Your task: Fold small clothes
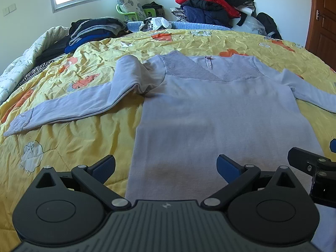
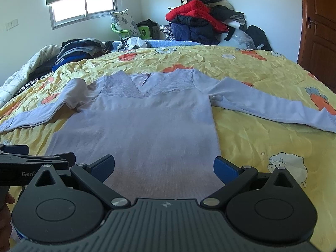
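Observation:
A light lavender long-sleeved top [image 1: 210, 115] lies flat on the yellow quilt, neck away from me, lace yoke at the top; it also shows in the right wrist view [image 2: 142, 130]. Its left sleeve [image 1: 79, 103] is bent and bunched at the shoulder; its right sleeve [image 2: 273, 105] stretches out to the right. My left gripper [image 1: 166, 166] is open and empty over the hem's left side. My right gripper [image 2: 163, 166] is open and empty over the hem's right side. Each gripper shows at the edge of the other's view.
The yellow cartoon quilt [image 1: 73, 142] covers the bed. A stack of folded dark clothes [image 1: 92, 31] lies at the far left. A pile of red and dark jackets [image 1: 210, 4] sits beyond the bed. A wooden door [image 2: 319, 25] stands at the right.

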`<state>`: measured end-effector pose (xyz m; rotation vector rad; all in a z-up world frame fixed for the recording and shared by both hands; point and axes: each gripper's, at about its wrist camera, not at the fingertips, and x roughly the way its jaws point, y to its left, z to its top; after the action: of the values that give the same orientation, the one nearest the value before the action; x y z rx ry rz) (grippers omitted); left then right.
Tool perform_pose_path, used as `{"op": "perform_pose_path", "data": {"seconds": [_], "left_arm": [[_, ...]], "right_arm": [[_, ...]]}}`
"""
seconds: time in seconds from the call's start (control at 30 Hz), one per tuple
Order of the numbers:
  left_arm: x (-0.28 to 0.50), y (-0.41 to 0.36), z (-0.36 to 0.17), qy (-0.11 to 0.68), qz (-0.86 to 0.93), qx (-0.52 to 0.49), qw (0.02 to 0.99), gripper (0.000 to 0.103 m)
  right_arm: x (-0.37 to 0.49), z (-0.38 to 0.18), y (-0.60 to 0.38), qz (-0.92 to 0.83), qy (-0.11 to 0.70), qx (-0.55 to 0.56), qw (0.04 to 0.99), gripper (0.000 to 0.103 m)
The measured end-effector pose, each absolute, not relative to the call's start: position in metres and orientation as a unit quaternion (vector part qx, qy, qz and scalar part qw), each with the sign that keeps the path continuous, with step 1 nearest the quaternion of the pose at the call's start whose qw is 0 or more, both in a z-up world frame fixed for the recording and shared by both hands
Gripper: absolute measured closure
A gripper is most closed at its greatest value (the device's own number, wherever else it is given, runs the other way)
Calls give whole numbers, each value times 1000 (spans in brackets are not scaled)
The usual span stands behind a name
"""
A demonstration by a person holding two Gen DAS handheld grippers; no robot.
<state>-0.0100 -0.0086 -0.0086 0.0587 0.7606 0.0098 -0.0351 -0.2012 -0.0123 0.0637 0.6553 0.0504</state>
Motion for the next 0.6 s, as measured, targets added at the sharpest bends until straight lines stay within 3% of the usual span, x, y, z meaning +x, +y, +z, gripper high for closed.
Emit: {"op": "perform_pose_path", "data": {"seconds": [0.6], "left_arm": [[3,-18,-11,376,-11,37,926,0]], "right_arm": [[-33,-9,-210,29,277,39,960,0]]}}
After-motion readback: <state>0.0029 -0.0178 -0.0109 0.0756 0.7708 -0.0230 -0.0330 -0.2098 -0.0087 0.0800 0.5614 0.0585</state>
